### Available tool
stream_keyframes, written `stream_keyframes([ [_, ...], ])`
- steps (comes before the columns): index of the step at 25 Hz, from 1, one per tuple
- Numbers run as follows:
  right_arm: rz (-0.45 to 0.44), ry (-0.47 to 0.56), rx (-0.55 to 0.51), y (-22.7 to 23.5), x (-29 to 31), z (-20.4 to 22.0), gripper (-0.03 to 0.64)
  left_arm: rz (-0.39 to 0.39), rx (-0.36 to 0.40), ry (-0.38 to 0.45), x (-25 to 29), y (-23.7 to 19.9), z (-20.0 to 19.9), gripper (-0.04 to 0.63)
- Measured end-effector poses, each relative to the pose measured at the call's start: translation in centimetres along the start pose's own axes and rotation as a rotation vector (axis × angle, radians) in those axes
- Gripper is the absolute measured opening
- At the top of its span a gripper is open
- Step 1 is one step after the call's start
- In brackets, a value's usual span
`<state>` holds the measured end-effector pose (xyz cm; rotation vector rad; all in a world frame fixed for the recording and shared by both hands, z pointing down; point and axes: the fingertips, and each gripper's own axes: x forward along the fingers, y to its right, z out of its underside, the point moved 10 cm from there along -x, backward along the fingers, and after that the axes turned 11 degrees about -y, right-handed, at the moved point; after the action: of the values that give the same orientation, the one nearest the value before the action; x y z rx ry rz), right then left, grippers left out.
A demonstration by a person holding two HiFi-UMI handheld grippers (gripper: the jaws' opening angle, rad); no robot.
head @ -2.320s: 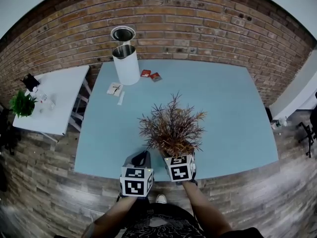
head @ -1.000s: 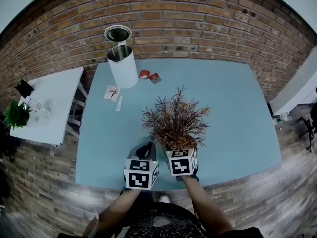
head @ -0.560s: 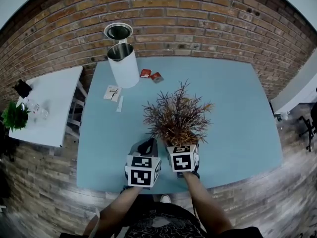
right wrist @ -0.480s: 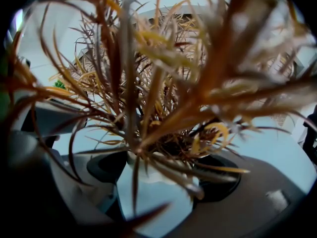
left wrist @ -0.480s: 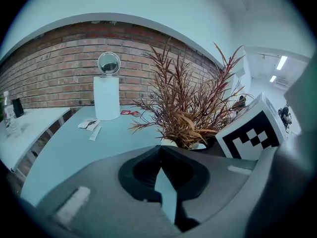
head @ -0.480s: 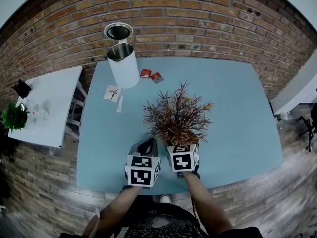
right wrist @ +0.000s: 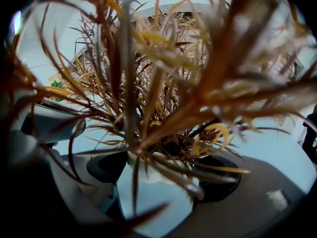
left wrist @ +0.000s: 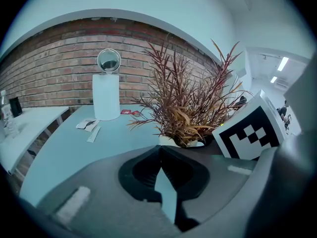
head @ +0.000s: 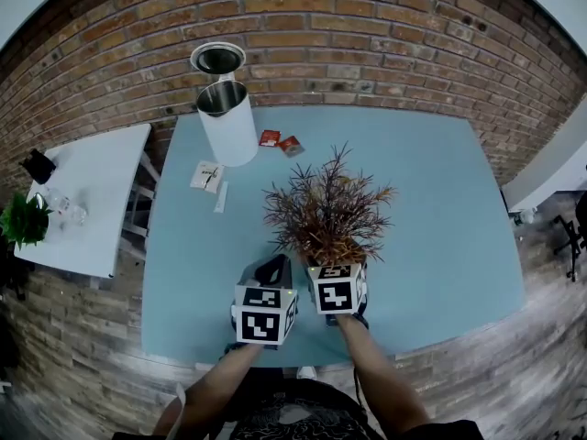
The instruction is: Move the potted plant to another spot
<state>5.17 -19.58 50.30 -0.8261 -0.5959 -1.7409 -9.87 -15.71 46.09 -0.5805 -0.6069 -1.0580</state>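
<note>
Potted plant (head: 326, 220) is being held near the table's (head: 431, 200) front edge, right gripper (right wrist: 163, 176) clamping its white pot (right wrist: 148, 200) (probably light, top-heavy; fronds fragile, so grip the pot wall). Left gripper (left wrist: 160, 155) is idling, jaws together.

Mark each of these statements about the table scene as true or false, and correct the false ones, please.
1. The right gripper is closed on the white pot of the potted plant. True.
2. The left gripper holds a red packet. False: its jaws are together with nothing between them; the red packets lie on the table beside the white bin.
3. The white bin stands at the far side of the table, near the brick wall. True.
4. The potted plant has green leaves. False: its leaves are reddish brown; the small green plant stands apart on the white side table.
</note>
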Motion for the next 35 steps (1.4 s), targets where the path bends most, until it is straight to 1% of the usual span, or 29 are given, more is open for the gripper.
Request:
stream_keyframes([
  [3,0.004,-0.011,0.007,-0.1,0.3,-1.5,0.43,0.012,-0.002,-0.015,0.0,-0.7,-1.3,0.0],
  [10,-0.005,-0.011,0.021,-0.2,1.4,-3.1,0.43,0.018,-0.011,-0.03,0.4,-1.5,-2.2,0.0],
  [15,0.021,-0.018,0.029,-0.1,1.9,-4.7,0.43,0.028,-0.018,-0.043,0.6,-2.2,-3.2,0.0],
  [21,-0.006,-0.007,0.031,0.4,3.6,-5.0,0.43,0.025,-0.013,-0.04,1.6,-2.2,-3.2,0.0],
  [25,0.008,0.001,0.036,0.4,3.9,-6.2,0.43,0.031,-0.01,-0.046,2.0,-2.9,-3.9,0.0],
  [30,0.007,0.013,0.043,0.6,4.9,-6.4,0.43,0.033,0.002,-0.044,3.0,-3.1,-3.8,0.0],
  [35,0.034,0.027,0.048,1.1,5.2,-6.9,0.43,0.039,0.012,-0.044,3.4,-3.0,-3.9,0.0],
])
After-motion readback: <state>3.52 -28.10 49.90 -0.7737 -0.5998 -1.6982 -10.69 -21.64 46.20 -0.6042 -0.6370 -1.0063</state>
